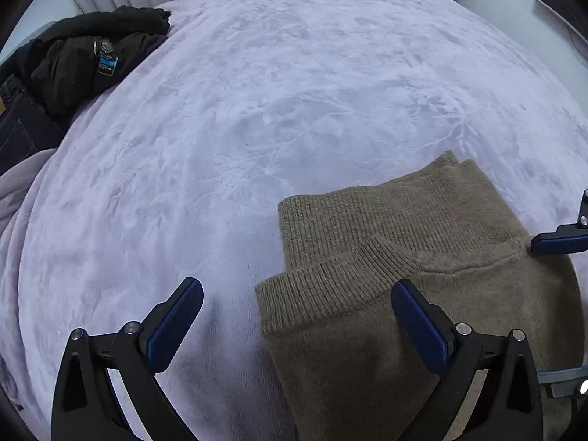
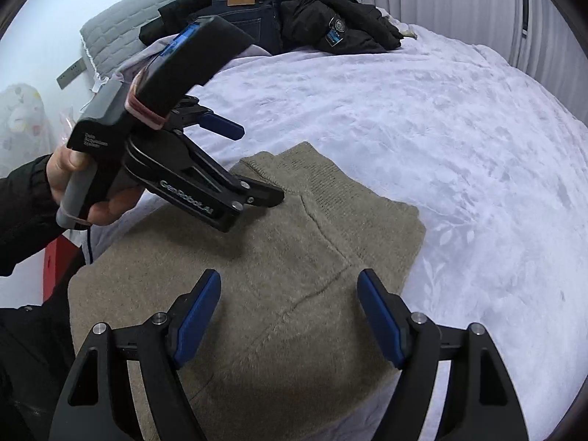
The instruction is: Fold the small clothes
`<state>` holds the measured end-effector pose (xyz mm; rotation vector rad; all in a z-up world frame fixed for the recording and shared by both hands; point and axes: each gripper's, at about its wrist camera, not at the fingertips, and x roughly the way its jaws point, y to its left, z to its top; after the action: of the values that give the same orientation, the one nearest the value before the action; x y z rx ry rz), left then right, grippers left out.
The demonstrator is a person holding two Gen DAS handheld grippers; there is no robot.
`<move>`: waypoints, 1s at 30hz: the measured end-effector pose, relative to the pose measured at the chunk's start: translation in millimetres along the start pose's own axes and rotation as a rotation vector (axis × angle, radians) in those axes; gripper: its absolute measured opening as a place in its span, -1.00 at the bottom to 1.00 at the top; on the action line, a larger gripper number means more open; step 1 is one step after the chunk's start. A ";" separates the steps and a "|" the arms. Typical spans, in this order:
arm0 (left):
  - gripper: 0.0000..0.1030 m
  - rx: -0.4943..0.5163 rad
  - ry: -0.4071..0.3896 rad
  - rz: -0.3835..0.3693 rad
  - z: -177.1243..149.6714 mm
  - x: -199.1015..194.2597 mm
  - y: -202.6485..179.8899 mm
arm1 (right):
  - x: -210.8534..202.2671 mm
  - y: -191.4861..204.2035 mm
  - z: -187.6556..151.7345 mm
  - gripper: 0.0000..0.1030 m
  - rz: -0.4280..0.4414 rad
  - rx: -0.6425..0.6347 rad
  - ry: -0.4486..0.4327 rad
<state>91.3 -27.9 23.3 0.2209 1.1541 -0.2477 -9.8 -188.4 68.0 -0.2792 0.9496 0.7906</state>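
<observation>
A brown knit sweater [image 1: 422, 257] lies folded on the lilac bedspread [image 1: 257, 110], with a ribbed cuff on top; it also shows in the right wrist view [image 2: 294, 257]. My left gripper [image 1: 297, 316] is open and empty, hovering over the sweater's left edge; it also shows in the right wrist view [image 2: 257, 165], held in a hand above the sweater's far left part. My right gripper [image 2: 290, 312] is open and empty above the sweater's near part. One of its fingers [image 1: 558, 242] shows at the right edge of the left wrist view.
A pile of black jackets and dark jeans [image 2: 279, 18] lies at the head of the bed, also shown in the left wrist view [image 1: 73, 62]. A grey headboard [image 2: 121, 18] stands behind it. Curtains [image 2: 459, 7] hang at the far side. The bedspread [image 2: 441, 147] stretches wide around the sweater.
</observation>
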 end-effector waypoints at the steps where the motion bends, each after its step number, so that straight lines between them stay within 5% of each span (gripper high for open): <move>1: 1.00 -0.019 0.019 -0.030 2.1 7.1 3.9 | 9.5 -5.3 3.9 0.55 0.028 0.014 0.021; 4: 1.00 -0.077 0.043 -0.095 4.0 13.8 17.0 | 41.8 -25.0 3.7 0.54 -0.001 0.027 0.109; 8: 1.00 -0.058 -0.038 -0.040 0.8 -9.2 17.6 | 31.8 -46.9 4.9 0.55 0.037 0.137 0.078; 13: 1.00 -0.006 -0.008 0.032 8.5 7.4 7.0 | 30.7 -27.2 25.0 0.56 0.057 0.043 0.052; 16: 1.00 -0.054 0.018 0.017 12.2 14.5 16.0 | 64.5 -19.7 25.1 0.55 -0.041 0.012 0.160; 18: 1.00 -0.056 0.011 0.028 10.0 7.6 16.9 | 64.6 -22.5 25.3 0.55 -0.044 0.041 0.150; 22: 1.00 0.003 -0.024 0.077 1.5 -13.7 8.2 | 38.3 -12.5 25.8 0.56 -0.193 0.062 0.133; 30: 1.00 -0.016 -0.051 -0.011 -30.1 -44.2 -5.0 | -21.9 57.8 4.7 0.56 -0.037 -0.060 0.039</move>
<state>46.6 -20.2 52.1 0.1931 1.1065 -0.2529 -55.2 -156.4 95.2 -0.3647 0.9563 0.7824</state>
